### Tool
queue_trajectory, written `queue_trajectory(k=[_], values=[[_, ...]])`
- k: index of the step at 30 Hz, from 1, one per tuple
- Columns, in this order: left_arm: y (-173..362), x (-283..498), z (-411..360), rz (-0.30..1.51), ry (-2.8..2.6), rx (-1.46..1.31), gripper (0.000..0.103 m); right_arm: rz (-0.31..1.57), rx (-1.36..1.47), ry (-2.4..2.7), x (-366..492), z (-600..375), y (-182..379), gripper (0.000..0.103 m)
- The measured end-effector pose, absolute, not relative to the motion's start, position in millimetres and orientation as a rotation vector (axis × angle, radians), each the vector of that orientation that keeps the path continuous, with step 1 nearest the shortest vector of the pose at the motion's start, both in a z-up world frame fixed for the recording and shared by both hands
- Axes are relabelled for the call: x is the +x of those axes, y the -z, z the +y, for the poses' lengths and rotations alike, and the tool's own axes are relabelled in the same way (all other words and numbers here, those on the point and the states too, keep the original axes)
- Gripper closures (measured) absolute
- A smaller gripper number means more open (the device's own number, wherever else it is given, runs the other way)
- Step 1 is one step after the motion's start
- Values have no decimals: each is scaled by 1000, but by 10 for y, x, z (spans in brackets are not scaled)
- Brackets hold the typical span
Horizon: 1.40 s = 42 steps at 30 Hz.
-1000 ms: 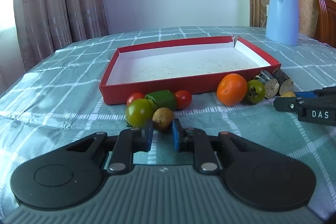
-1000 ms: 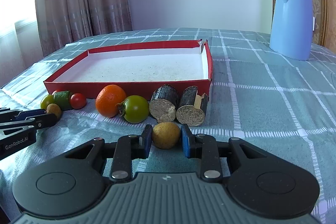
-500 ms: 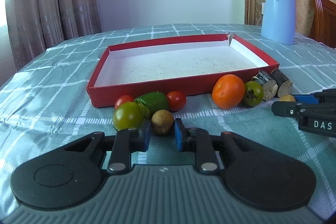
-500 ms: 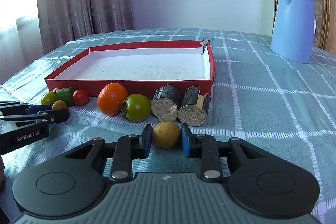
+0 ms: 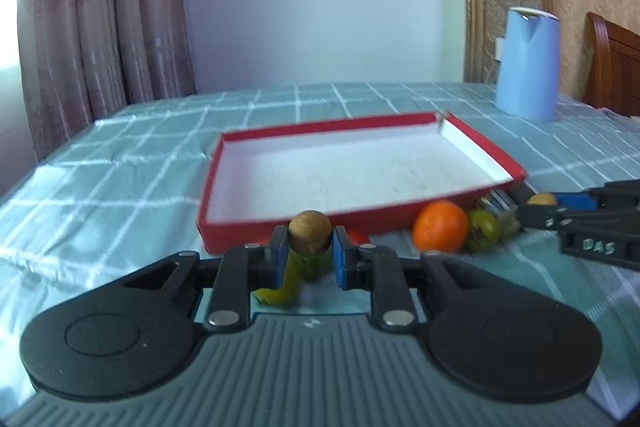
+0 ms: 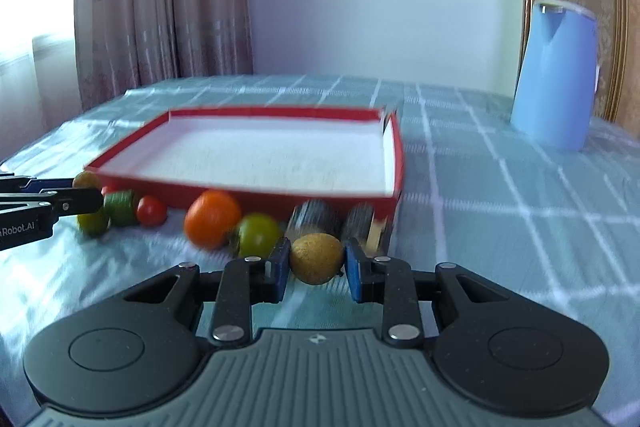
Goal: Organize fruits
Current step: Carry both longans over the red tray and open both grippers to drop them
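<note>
Between the right tongs, a brown fruit lies crosswise.

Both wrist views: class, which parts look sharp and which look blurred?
Left wrist view: the left gripper and its brown fruit are sharp; the red tray and orange fruit smear. Right wrist view: the right gripper is crisp, the tabletop fruits streaked.

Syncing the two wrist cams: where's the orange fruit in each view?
Left wrist: orange fruit right of centre, just before the red tray's front wall, beside a green tomato.
Right wrist: orange fruit left of centre, before the same wall.
Shared landmark: blue kettle far right.
</note>
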<state>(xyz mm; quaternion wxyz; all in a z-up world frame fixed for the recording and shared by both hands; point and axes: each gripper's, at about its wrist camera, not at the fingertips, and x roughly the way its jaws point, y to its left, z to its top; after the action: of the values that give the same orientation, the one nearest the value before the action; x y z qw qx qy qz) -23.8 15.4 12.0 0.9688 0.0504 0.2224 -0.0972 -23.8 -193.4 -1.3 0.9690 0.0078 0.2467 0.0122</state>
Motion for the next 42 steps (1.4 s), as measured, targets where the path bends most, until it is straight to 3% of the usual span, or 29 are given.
queue_trajectory(k=[10,24,42], values=[[-164,406,122,468,155,107,82,467,-33,19,337,-1918,-235,75],[-30,1310,125,595,83,87,82,646,6,82,1321,-1937,20,75],[73,1477,157,657,89,76,79,690,14,89,1500,-1921,97,75]])
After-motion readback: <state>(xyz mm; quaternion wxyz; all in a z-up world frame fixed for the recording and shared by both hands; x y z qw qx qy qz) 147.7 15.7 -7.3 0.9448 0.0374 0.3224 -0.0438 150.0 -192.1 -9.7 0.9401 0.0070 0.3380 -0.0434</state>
